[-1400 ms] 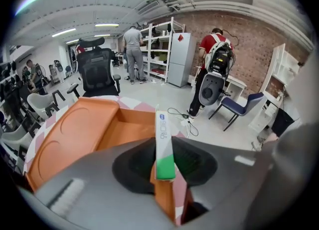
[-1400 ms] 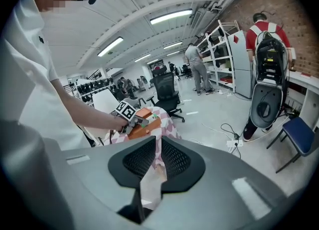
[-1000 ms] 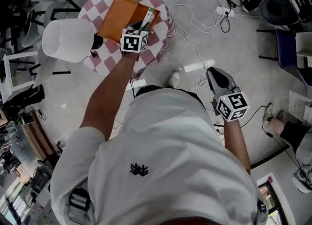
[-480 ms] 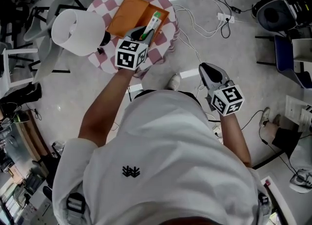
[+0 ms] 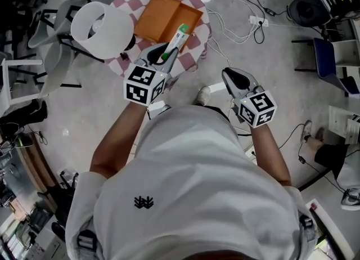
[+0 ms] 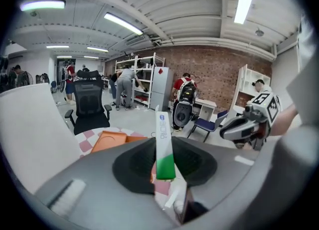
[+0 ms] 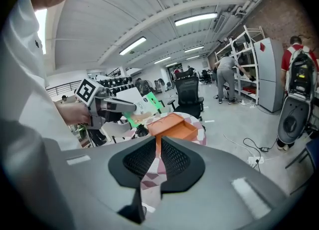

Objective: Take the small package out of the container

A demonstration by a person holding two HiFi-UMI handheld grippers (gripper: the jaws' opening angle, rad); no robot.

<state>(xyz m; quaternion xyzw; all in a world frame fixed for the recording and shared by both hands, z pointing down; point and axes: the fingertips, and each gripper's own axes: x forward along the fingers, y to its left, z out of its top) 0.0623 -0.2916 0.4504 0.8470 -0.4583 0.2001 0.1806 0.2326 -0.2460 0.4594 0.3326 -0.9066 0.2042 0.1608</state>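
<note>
A slim white and green package (image 5: 175, 39) stands between the jaws of my left gripper (image 5: 166, 50), which is shut on its green end (image 6: 165, 163). It hangs above the near edge of the round checkered table (image 5: 194, 44), clear of the orange container (image 5: 162, 18). That open box lies on the table just beyond (image 6: 111, 140). My right gripper (image 5: 228, 75) is shut and empty, held over the floor to the right of the table. The right gripper view shows the left gripper (image 7: 122, 107) with the package (image 7: 149, 101) beside the container (image 7: 175, 125).
A white lamp shade (image 5: 101, 30) stands at the table's left edge. Cables and a power strip (image 5: 257, 19) lie on the floor to the right. Chairs (image 5: 50, 5) stand at the far left, and people work at shelves (image 6: 130, 79) in the distance.
The left gripper has drawn back toward the body with the package, from over the container to the table's near edge. The right gripper has drifted up and left.
</note>
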